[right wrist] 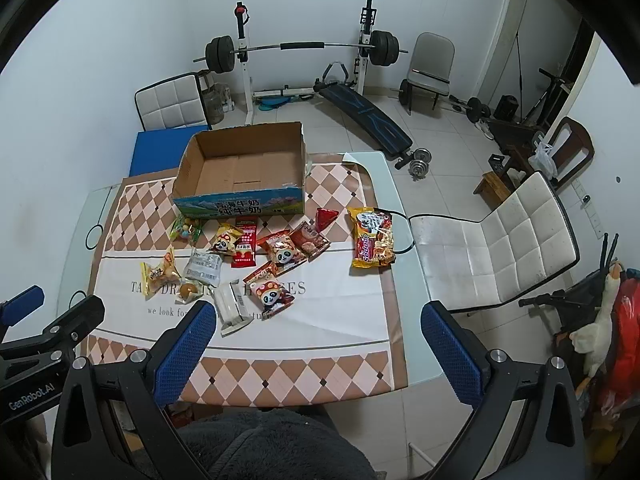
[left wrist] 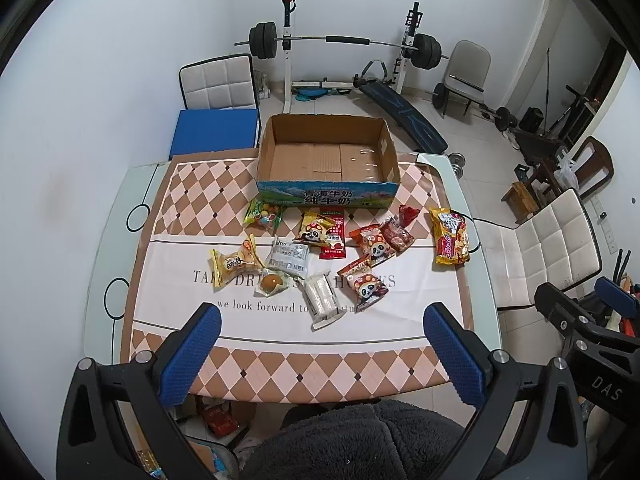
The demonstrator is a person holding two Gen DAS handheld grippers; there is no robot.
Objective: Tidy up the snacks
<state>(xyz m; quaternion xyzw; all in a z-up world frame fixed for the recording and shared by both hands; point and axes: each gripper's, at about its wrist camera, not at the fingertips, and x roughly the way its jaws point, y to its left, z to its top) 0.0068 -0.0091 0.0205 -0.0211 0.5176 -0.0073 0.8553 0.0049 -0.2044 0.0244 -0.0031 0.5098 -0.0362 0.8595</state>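
- brown cardboard box (left wrist: 328, 152) is seen open-topped at 12 o'clock on the counter (left wrist: 104, 248), with only its bare floor showing inside.
- snack packets are spread loose on the checked cloth (left wrist: 280, 364) just in front of the box, none of them inside it.
- a large yellow and red packet (left wrist: 450, 236) lies apart from the rest at 3 o'clock; a red triangular packet (left wrist: 409, 213) lies near it.
- three panda-printed packets (left wrist: 370, 284) are scattered through the middle, one overlapping a red flat packet (left wrist: 333, 236).
- a white wrapped bar (left wrist: 322, 300) lies nearest, at 6 o'clock of the spread; a yellow bun packet (left wrist: 234, 266) and a green candy bag (left wrist: 262, 216) sit towards 9 o'clock.
- the left gripper (left wrist: 322, 354) is held above the near edge of the counter, its blue-padded fingers (left wrist: 192, 356) spread wide with nothing between them.
- the right gripper (right wrist: 318, 354) is held likewise, fingers (right wrist: 452, 354) wide apart and gripping nothing.
- a dark fleece garment (left wrist: 360, 436) is seen below both.
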